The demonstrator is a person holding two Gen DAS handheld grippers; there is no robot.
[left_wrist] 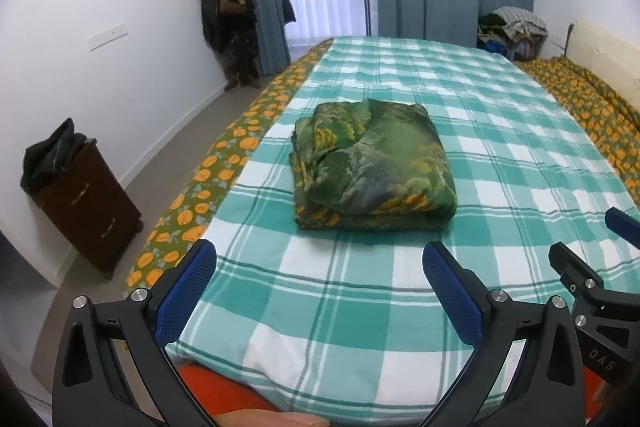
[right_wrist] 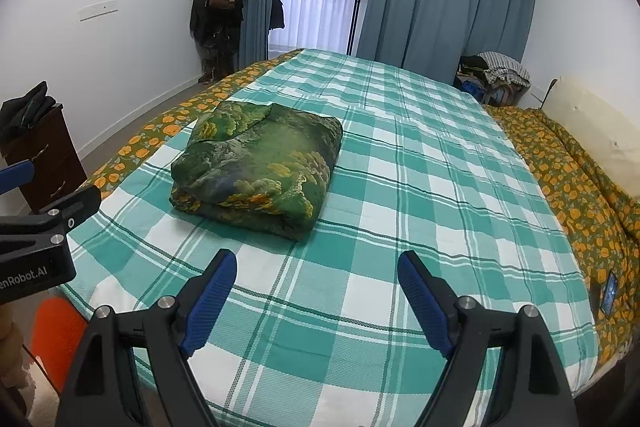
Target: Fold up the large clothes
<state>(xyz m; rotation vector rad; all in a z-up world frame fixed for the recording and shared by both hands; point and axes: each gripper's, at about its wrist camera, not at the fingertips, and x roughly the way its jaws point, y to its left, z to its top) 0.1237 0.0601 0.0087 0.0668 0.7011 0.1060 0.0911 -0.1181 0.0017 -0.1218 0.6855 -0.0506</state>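
A green garment with yellow and blue print (left_wrist: 372, 165) lies folded into a thick rectangle on the teal-and-white checked bed cover (left_wrist: 500, 131). It also shows in the right wrist view (right_wrist: 258, 169), left of centre. My left gripper (left_wrist: 320, 259) is open and empty, held above the bed's near edge, short of the folded garment. My right gripper (right_wrist: 316, 269) is open and empty, also short of the garment and to its right. The right gripper's tip shows at the right edge of the left wrist view (left_wrist: 592, 259).
A dark wooden drawer unit (left_wrist: 86, 203) with clothes on top stands by the left wall. An orange-flowered quilt (right_wrist: 580, 195) lies along the bed's right side with a phone (right_wrist: 609, 293) on it. A clothes pile (right_wrist: 496, 75) sits at the far right.
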